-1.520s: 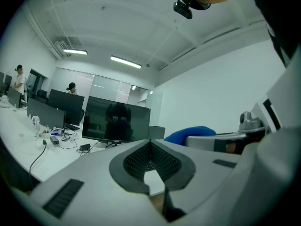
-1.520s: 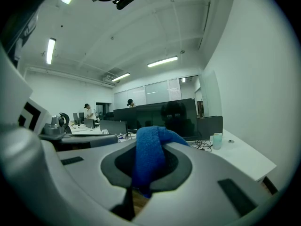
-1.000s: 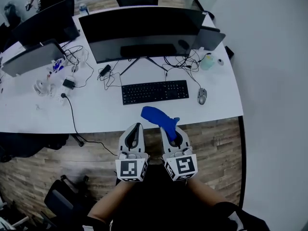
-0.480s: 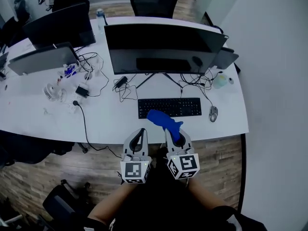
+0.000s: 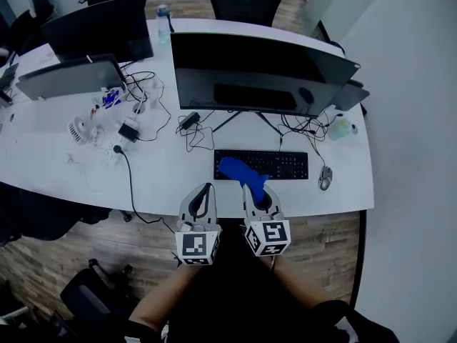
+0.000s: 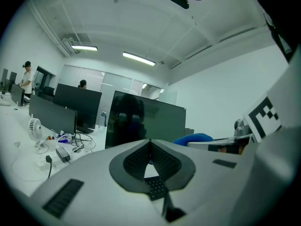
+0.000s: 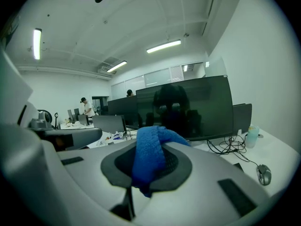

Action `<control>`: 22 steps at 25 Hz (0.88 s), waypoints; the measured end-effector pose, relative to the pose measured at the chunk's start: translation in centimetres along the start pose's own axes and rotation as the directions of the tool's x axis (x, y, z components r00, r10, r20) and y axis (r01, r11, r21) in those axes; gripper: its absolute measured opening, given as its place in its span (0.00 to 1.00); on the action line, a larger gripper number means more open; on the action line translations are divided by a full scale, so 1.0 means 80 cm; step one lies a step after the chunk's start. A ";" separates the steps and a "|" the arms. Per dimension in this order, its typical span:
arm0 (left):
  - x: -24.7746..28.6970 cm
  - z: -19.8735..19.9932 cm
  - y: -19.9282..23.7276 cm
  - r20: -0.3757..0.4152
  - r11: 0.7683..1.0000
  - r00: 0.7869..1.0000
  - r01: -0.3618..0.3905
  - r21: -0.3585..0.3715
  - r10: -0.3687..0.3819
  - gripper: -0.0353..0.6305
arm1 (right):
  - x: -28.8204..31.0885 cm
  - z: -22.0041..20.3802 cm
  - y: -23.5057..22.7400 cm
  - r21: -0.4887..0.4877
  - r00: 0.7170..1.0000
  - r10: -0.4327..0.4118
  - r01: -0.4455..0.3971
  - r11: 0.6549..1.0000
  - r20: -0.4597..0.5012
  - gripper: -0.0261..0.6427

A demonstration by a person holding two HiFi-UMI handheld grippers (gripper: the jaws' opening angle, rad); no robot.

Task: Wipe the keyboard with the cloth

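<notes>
1. Right tool [image 5: 255, 191], jaws clamped on the blue cloth [image 5: 239, 170], points forward at the tabletop's [image 5: 164, 181] near edge; the cloth shows over the black keyboard's [image 5: 285, 164] left end.
2. Left tool [image 5: 206, 189], jaws together and empty, is held level beside it.
3. Marker cubes [image 5: 197, 246] show only black-and-white squares.

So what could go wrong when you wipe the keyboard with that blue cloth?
The cloth is pinched in the right gripper by one bunched part, and a loose flap sticks out forward. It might slip out during rubbing. The mouse sits close to the right end of the keyboard, so a long swipe could knock it. Tangled cables lie just behind the keyboard, and the flap could catch on them.
</notes>
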State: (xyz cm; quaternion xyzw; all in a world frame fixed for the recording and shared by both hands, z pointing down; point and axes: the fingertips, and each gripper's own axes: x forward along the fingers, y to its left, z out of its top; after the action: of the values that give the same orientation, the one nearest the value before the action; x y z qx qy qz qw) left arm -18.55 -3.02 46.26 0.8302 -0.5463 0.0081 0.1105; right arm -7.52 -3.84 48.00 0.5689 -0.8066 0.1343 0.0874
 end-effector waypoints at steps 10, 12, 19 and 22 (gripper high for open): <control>0.032 -0.013 0.010 -0.034 1.000 0.999 -0.014 -0.023 0.013 0.07 | 0.060 -0.033 -0.001 0.056 0.996 0.045 -0.041 0.998 -0.077 0.11; 0.037 -0.018 0.011 -0.046 1.000 0.999 -0.018 -0.024 0.017 0.07 | 0.070 -0.044 -0.002 0.078 0.993 0.062 -0.054 0.995 -0.101 0.11; 0.048 -0.037 0.025 -0.095 0.998 0.994 -0.056 -0.010 0.055 0.07 | 0.112 -0.079 -0.006 0.102 0.979 0.111 -0.094 0.990 -0.173 0.11; 0.054 -0.041 0.037 -0.111 0.996 0.990 -0.088 -0.011 0.086 0.07 | 0.133 -0.090 -0.007 0.111 0.972 0.141 -0.122 0.986 -0.188 0.11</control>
State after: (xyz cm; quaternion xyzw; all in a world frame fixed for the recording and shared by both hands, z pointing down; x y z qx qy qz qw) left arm -19.12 -7.37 50.57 0.8030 -0.5751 0.0548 0.1466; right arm -10.70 -11.28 58.05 0.5017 -0.8225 0.2348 0.1289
